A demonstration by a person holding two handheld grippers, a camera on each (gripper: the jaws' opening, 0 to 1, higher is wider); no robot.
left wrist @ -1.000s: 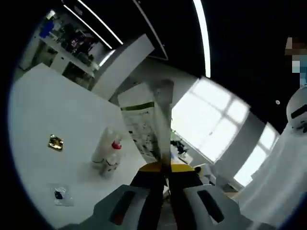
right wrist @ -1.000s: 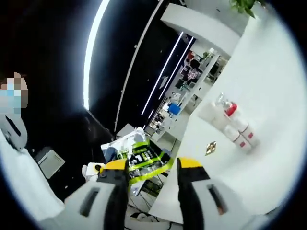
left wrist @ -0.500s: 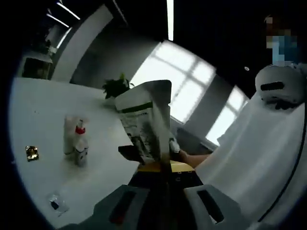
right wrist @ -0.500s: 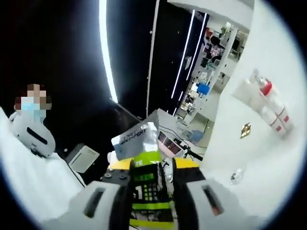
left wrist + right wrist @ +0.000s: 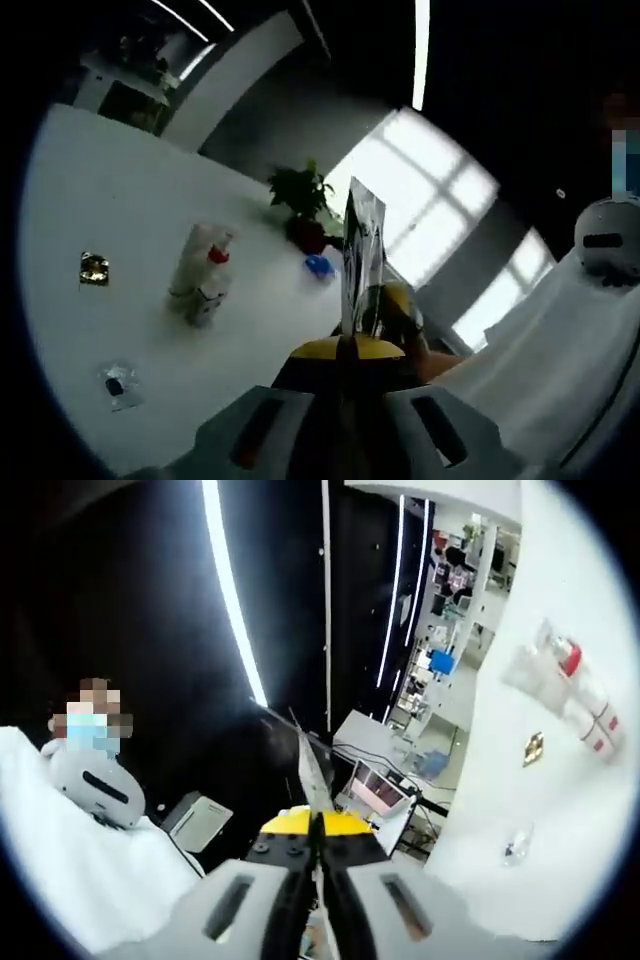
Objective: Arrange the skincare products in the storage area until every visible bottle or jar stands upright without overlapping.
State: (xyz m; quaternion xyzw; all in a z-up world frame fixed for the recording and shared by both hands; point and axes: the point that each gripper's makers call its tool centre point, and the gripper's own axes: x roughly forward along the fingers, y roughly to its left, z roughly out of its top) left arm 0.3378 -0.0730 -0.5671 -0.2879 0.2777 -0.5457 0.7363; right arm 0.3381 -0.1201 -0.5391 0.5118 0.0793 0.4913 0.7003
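— What is the left gripper doing?

— Its jaws are pressed together on the lower edge of a foil pouch, which stands edge-on above the yellow jaw tips. The right gripper has its jaws clamped on a thin sheet edge too, seen side-on; it looks like a pouch, but I cannot tell whether it is the same one.

— And the skincare products?

— In the left gripper view they sit together on the white table: a cluster of pale bottles, one with a red cap, apparently lying down and touching one another. A small gold square packet lies apart from them, and a clear sachet lies nearer the camera.

— Anything else there?

— A potted plant at the table's far edge, with a small blue object beside it. A person in white stands at the right.

— The right gripper view?

— The same bottles, gold packet and sachet on the table, well away from the jaws.
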